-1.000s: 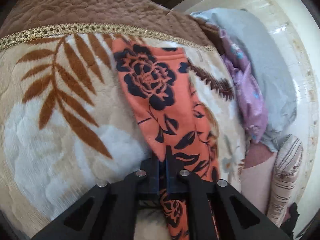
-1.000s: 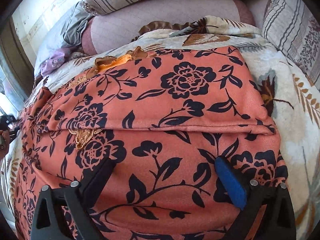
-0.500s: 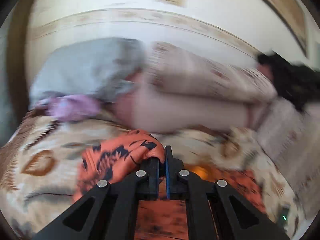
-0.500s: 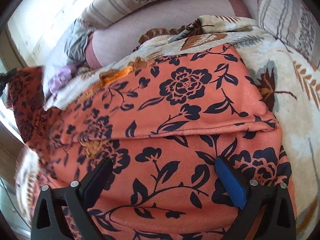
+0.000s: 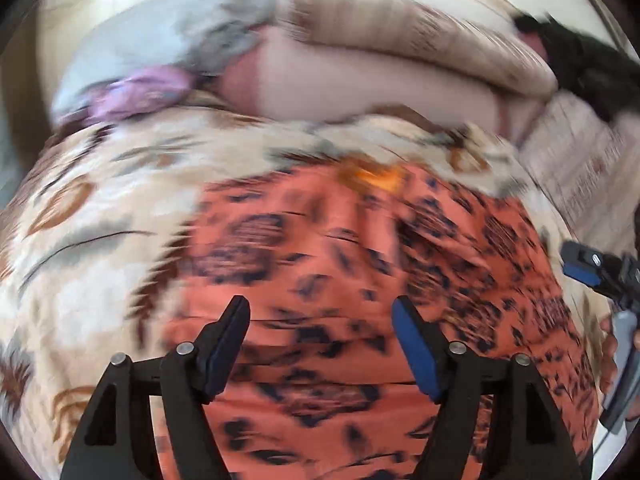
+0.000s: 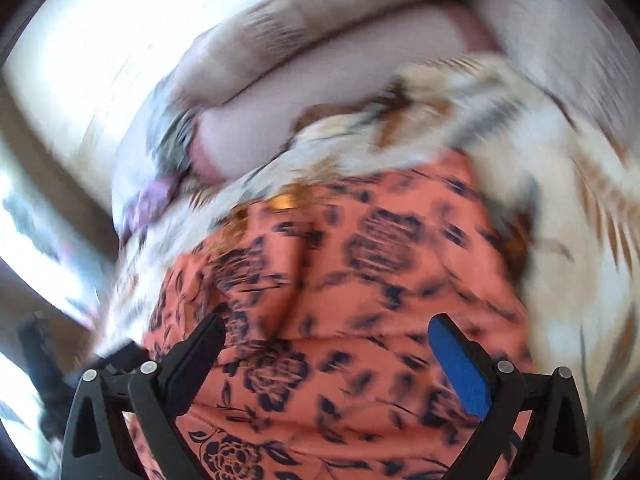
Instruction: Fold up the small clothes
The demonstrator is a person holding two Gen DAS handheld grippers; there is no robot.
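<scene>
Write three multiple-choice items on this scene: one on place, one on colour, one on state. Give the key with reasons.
1. The garment lies on:
A. a leaf-print blanket
B. a bare floor
C. a chair

2. The garment is:
A. plain grey
B. orange with dark flowers
C. green striped

3. The left tongs are:
A. shut on the garment
B. open, holding nothing
C. out of view

Key: 1 A, blanket shows all around the garment. 2 B, the print is plain in both views. 3 B, their jaws stand wide apart above the cloth; the right tongs gape likewise.
</scene>
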